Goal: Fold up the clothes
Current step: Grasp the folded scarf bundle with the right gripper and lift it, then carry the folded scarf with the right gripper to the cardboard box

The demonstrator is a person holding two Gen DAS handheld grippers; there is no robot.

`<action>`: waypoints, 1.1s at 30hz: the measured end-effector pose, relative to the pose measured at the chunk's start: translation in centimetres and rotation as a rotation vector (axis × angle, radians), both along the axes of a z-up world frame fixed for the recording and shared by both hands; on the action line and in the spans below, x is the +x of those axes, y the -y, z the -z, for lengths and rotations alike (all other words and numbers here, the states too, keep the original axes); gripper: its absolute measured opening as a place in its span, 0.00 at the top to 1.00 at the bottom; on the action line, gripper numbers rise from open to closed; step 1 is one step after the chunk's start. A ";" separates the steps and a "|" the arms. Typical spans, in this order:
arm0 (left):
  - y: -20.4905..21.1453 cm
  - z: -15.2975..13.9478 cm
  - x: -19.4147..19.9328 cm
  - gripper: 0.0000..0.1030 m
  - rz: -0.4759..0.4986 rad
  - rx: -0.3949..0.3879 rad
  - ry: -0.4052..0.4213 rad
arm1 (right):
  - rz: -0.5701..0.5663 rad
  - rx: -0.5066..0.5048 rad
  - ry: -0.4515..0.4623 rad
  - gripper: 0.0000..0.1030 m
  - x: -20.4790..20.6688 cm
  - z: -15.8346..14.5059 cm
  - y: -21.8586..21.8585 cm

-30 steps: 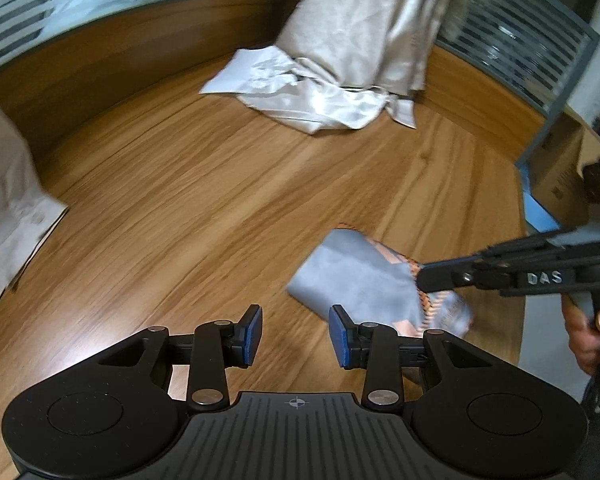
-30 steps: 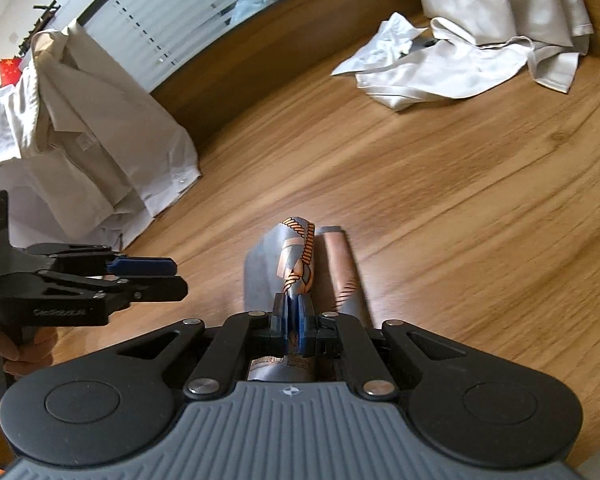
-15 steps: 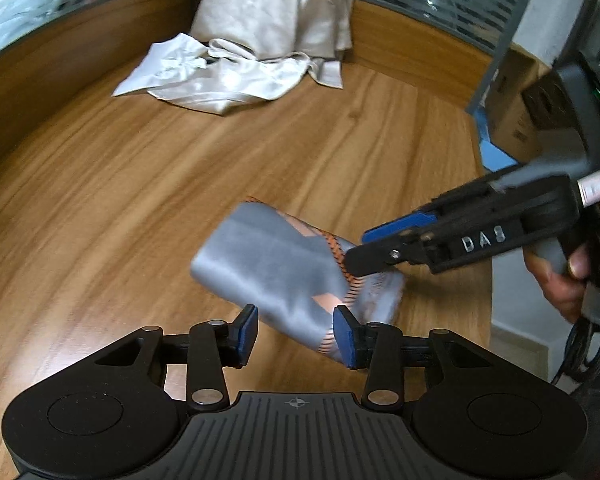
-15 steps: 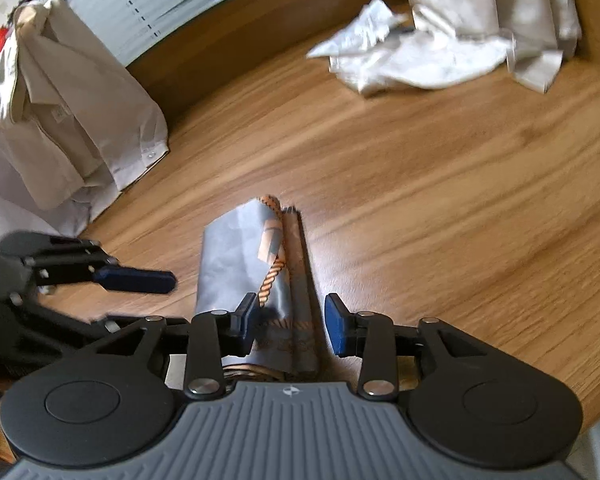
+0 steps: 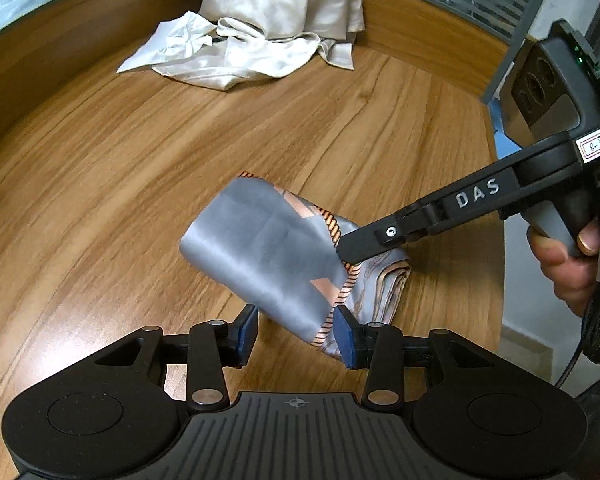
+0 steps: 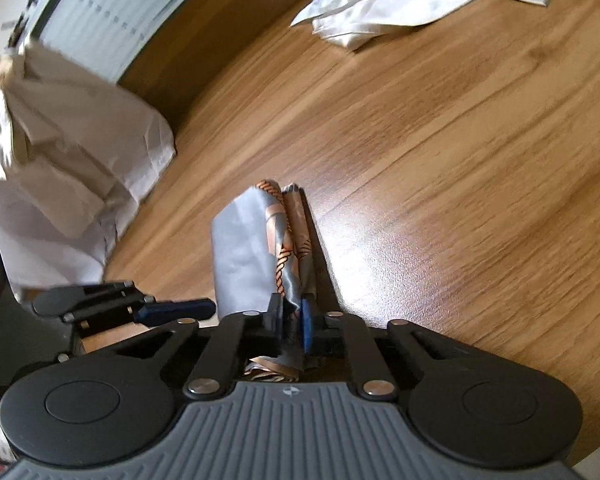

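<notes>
A folded grey scarf [image 5: 268, 248] with an orange rope pattern lies on the brown wooden table [image 5: 100, 168], near the table's edge on the right side; it is a thick little bundle with many layers showing at one end; the right gripper [image 6: 291, 320] has its jaws pressed together on the near end of the scarf, and some cloth pokes out behind the blue pads; in the left wrist view the same gripper reaches in from the right and its tip sits on the scarf's striped edge; a hand [image 5: 568, 256] holds its handle; the left gripper [image 5: 296, 334] has its jaws wide apart, one on each side of the scarf's near corner; I cannot tell if the blue pads [image 5: 246, 334] touch the cloth; a heap of shiny white clothes [image 5: 260, 40] sits at the far side of the table, well apart from the scarf; a white shirt [image 6: 68, 152] lies at the left side of the table.
</notes>
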State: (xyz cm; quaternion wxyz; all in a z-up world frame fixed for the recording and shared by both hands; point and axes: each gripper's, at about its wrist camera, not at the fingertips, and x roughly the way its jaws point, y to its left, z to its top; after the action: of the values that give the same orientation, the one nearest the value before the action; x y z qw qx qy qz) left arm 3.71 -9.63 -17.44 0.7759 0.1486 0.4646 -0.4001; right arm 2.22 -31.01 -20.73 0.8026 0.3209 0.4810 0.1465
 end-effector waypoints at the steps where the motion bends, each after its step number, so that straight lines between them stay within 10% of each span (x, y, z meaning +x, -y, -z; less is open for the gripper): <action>1: -0.1 -0.3 0.0 0.57 -0.004 -0.007 0.002 | 0.019 0.017 0.002 0.94 -0.2 -0.1 0.2; 7: -0.4 -2.9 0.1 0.53 -0.012 -0.044 0.026 | 0.146 0.044 0.042 0.95 -2.8 -3.2 2.0; 20: 8.5 -9.9 -1.6 0.01 0.176 -0.134 0.095 | 0.503 -0.065 0.100 0.95 -14.4 -13.0 11.6; 33: 27.1 -16.0 -6.4 0.00 0.584 -0.273 0.171 | 0.908 -0.152 0.180 0.95 -27.4 -19.3 28.2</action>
State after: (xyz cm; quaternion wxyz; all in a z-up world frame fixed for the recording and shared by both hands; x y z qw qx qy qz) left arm -2.67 -36.68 -1.41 0.6774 0.2033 0.2778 -0.6501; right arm -25.19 -59.22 -1.39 0.8453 0.4252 0.2299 -0.2278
